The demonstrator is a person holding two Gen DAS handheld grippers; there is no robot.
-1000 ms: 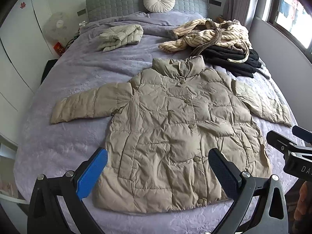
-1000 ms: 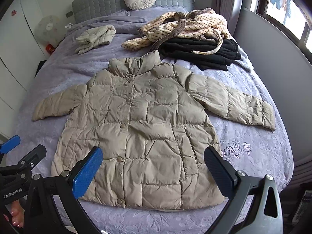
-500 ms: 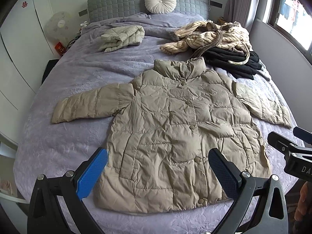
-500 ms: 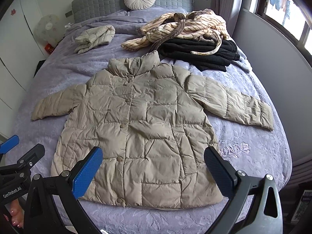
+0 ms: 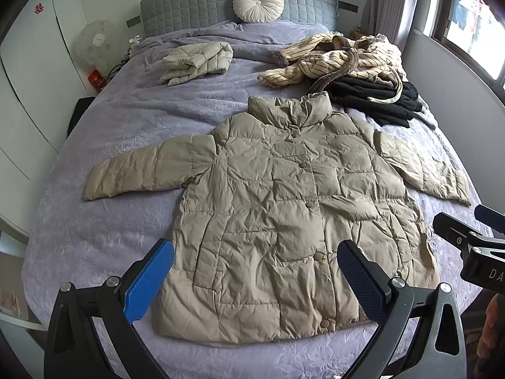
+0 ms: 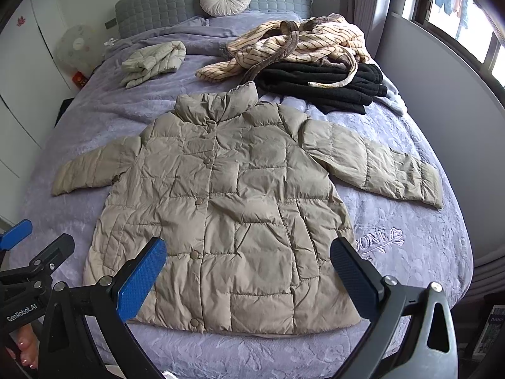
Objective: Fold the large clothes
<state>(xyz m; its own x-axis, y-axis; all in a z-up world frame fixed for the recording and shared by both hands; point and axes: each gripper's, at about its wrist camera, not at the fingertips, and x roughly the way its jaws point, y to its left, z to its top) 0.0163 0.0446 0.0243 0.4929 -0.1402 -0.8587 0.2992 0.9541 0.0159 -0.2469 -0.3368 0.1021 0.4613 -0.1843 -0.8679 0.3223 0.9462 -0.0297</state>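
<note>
A beige quilted puffer jacket (image 5: 284,208) lies flat and buttoned on the purple bedspread (image 5: 126,120), collar away from me, both sleeves spread out; it also shows in the right wrist view (image 6: 227,208). My left gripper (image 5: 255,271) is open and empty, held above the jacket's hem near the bed's foot. My right gripper (image 6: 249,271) is open and empty, also above the hem, to the right of the left one. The right gripper shows at the right edge of the left wrist view (image 5: 473,246); the left gripper shows at the left edge of the right wrist view (image 6: 28,262).
A folded pale jacket (image 5: 195,61) lies at the back left. A striped cream robe (image 5: 341,58) lies on black garments (image 5: 375,98) at the back right. A round white cushion (image 5: 258,3) leans on the grey headboard. A wall and window stand on the right.
Both grippers have drawn back slightly from the bed, so the jacket looks a little farther and higher in view. Both stay open; the jacket has not moved.
</note>
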